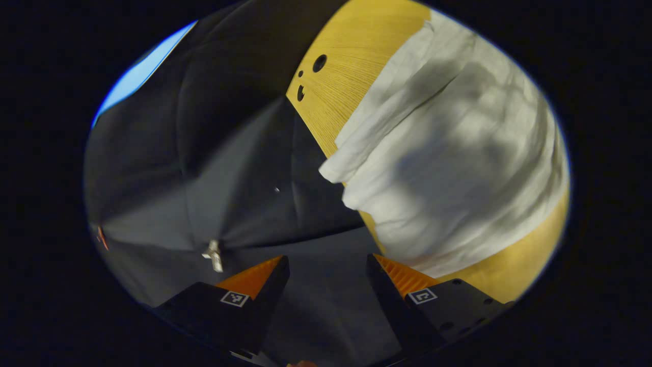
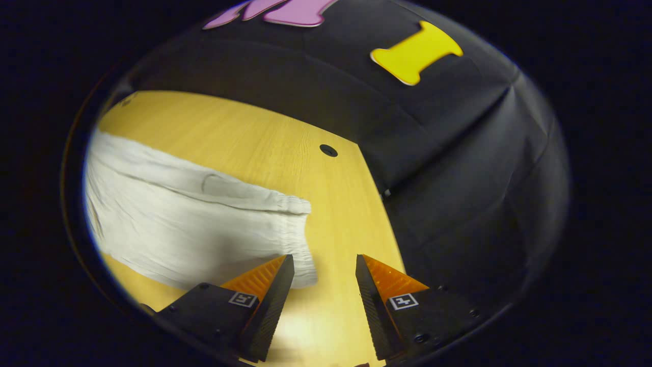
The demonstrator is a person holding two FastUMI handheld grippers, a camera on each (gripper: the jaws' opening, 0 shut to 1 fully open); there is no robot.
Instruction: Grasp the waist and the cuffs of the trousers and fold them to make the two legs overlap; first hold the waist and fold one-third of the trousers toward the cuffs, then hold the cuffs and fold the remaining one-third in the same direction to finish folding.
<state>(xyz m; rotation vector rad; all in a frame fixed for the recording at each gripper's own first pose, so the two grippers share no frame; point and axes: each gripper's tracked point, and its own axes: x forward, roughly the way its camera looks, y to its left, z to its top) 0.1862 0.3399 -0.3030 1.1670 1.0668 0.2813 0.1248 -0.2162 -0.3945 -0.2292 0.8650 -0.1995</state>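
Note:
White trousers lie flat on the wooden table; in the left gripper view their cuff end reaches the table's edge, above and right of my left gripper. That gripper is open, held off the table edge with nothing between its fingers. In the right gripper view the trousers stretch to the left, their gathered elastic waist just above and left of my right gripper. The right gripper is open over the bare table, its left finger close to the waistband.
Black cloth walls close in beyond the table edge in both views. Small round holes mark the tabletop near its edge, and one hole shows in the right gripper view. Bare wood lies between the waistband and the table's edge.

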